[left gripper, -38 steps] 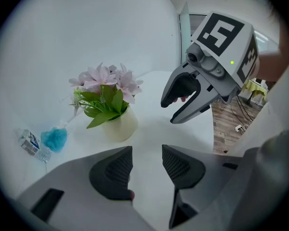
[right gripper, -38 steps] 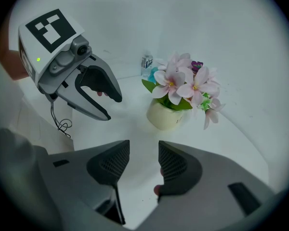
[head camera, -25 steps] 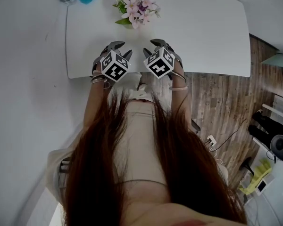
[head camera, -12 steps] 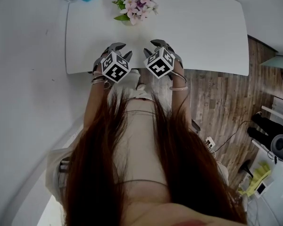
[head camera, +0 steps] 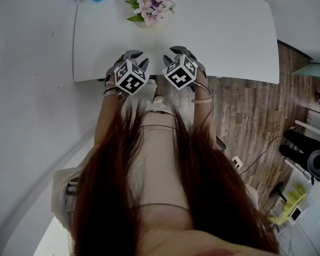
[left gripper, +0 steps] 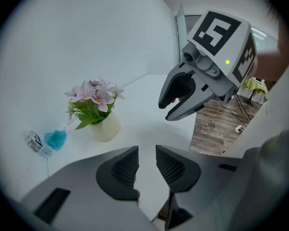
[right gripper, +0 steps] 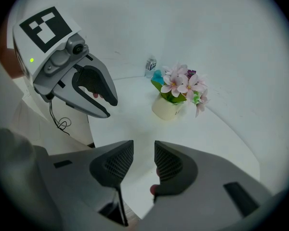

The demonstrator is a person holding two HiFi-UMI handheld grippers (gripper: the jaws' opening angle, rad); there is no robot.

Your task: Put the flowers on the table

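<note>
Standing on the table [head camera: 229,36], flowers [head camera: 150,4] are looking delivered — left gripper [left gripper: 147,163] and right gripper [right gripper: 143,163] are hovering well clear, jaws just closing narrow, nothing between.

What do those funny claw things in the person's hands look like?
Each is a grey tool: the left gripper and right gripper have two dark jaws with bumpy mesh pads. On top sits a white cube with black square patterns. Each shows a tiny green light. Thin bracelets circle both wrists. Both sets of jaws have just been closing, empty.
</note>
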